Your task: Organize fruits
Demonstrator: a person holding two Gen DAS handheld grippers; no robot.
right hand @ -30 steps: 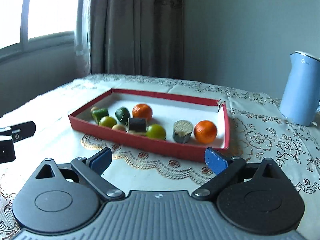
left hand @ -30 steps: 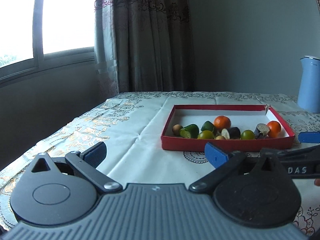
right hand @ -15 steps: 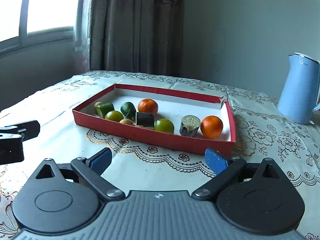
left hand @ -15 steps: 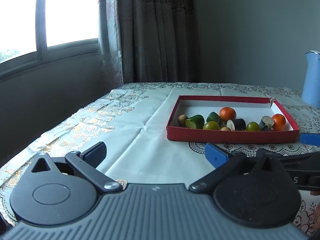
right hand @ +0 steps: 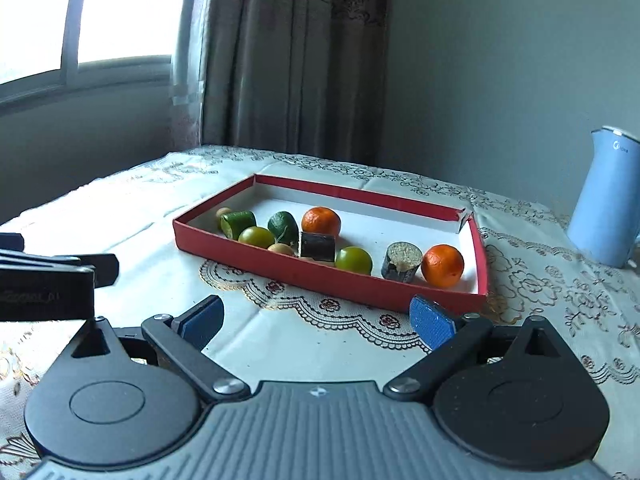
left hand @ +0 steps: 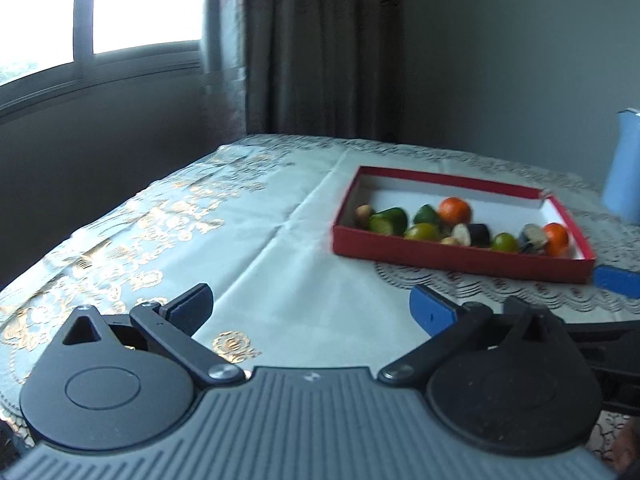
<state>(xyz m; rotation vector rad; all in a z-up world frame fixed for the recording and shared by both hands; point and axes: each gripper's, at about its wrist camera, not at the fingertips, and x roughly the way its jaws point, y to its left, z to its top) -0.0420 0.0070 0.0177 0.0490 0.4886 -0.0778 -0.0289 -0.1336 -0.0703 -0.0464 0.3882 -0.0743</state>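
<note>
Inside red tray [right hand: 481, 264], two oranges [right hand: 321, 221], two limes [right hand: 353, 260]

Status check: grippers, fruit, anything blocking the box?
Left gripper open, empty. Right gripper open, empty, short of the red box. Fruit all inside the box, two oranges included. Nothing between grippers and box; blue kettle off to the right.
</note>
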